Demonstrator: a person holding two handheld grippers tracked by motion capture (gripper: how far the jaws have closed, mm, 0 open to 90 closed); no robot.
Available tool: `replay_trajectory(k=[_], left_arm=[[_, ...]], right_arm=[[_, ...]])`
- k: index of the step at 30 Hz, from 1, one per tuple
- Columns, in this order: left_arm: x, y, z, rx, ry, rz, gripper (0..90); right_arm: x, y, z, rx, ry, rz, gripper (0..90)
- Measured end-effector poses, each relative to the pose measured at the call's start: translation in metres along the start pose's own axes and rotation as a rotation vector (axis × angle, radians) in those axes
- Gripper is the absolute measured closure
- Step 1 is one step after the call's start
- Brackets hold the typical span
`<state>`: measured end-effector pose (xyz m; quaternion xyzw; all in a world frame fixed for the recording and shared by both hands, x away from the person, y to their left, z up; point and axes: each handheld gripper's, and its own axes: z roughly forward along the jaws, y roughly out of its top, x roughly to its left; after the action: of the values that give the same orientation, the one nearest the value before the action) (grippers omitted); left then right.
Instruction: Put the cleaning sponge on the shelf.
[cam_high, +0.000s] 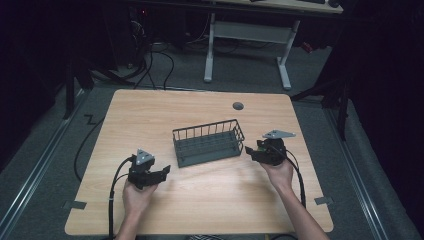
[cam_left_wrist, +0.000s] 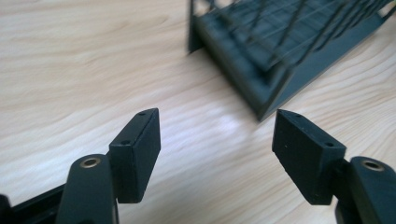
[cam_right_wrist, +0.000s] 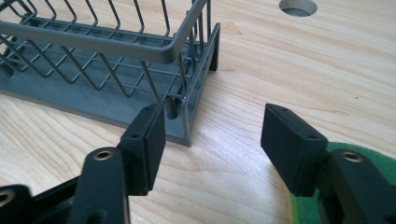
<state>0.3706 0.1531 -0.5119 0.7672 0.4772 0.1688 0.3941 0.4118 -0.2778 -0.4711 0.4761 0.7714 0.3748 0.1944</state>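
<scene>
A grey wire rack (cam_high: 208, 142) with a solid base stands in the middle of the wooden table (cam_high: 150, 115). My left gripper (cam_high: 166, 170) is held just above the table, to the left of the rack's near left corner and a short way off. In the left gripper view its jaws (cam_left_wrist: 217, 135) are open over bare wood, with the rack (cam_left_wrist: 280, 51) ahead to the right. My right gripper (cam_high: 248, 150) is at the rack's right end. Its jaws (cam_right_wrist: 215, 126) are open with nothing between them, and the left pad (cam_right_wrist: 149, 140) lies close to the rack's corner (cam_right_wrist: 187, 116).
A round grey cable hole (cam_high: 238, 105) sits in the table behind the rack and appears in the right gripper view (cam_right_wrist: 298, 6). Something green (cam_right_wrist: 303, 210) shows under the right jaw. Beyond the table stand a white-legged desk (cam_high: 247, 37) and floor cables (cam_high: 150, 65).
</scene>
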Motion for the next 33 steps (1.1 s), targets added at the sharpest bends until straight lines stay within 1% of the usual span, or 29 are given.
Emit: replay_trajectory(k=[1, 3, 5, 8, 9, 10, 11, 13, 14, 16, 18, 20, 22, 25, 26, 33], left_arm=[[0.004, -0.004, -0.001, 0.014, 0.02, -0.006, 33.9], [0.011, -0.011, -0.003, 0.031, 0.047, -0.018, 33.9], [0.017, -0.017, -0.005, 0.036, 0.079, -0.022, 33.9], [0.024, -0.025, -0.006, 0.039, 0.11, -0.035, 33.7], [0.026, -0.026, -0.007, 0.041, 0.116, -0.039, 33.6], [0.028, -0.028, -0.007, 0.043, 0.124, -0.039, 33.5], [0.029, -0.03, -0.007, 0.037, 0.132, -0.037, 33.5], [0.031, -0.032, -0.008, 0.026, 0.144, -0.035, 33.5], [0.032, -0.033, -0.008, 0.02, 0.151, -0.035, 33.5], [0.032, -0.034, -0.008, 0.023, 0.168, -0.033, 33.4], [0.031, -0.034, -0.008, 0.028, 0.185, -0.021, 33.1], [0.032, -0.034, -0.008, 0.032, 0.199, -0.032, 30.4], [0.032, -0.034, -0.007, 0.029, 0.205, -0.04, 30.0], [0.032, -0.034, -0.007, 0.031, 0.205, -0.038, 29.7], [0.032, -0.034, -0.007, 0.031, 0.203, -0.038, 29.5], [0.032, -0.033, -0.007, 0.031, 0.199, -0.036, 29.0]], right_arm=[[-0.001, 0.0, -0.002, -0.005, -0.002, 0.0, 41.6], [-0.004, -0.003, -0.008, -0.012, -0.015, 0.005, 41.9], [-0.009, -0.008, -0.013, -0.049, -0.024, 0.014, 42.2], [-0.018, -0.013, -0.018, -0.012, -0.057, 0.027, 40.7], [-0.021, -0.016, -0.02, -0.014, -0.068, 0.035, 39.7], [-0.024, -0.019, -0.023, -0.039, -0.08, 0.039, 38.6], [-0.028, -0.022, -0.025, -0.044, -0.091, 0.046, 38.0], [-0.035, -0.027, -0.029, -0.027, -0.11, 0.066, 34.3], [-0.038, -0.03, -0.03, -0.023, -0.117, 0.084, 33.8], [-0.045, -0.034, -0.033, -0.026, -0.13, 0.107, 31.8], [-0.05, -0.038, -0.035, -0.028, -0.138, 0.131, 30.8], [-0.054, -0.041, -0.035, -0.018, -0.144, 0.139, 29.6], [-0.056, -0.044, -0.033, -0.007, -0.152, 0.142, 28.8], [-0.058, -0.049, -0.03, -0.007, -0.147, 0.155, 28.7], [-0.058, -0.05, -0.028, -0.002, -0.151, 0.147, 28.6], [-0.057, -0.044, -0.014, 0.03, -0.156, 0.14, 26.6]])
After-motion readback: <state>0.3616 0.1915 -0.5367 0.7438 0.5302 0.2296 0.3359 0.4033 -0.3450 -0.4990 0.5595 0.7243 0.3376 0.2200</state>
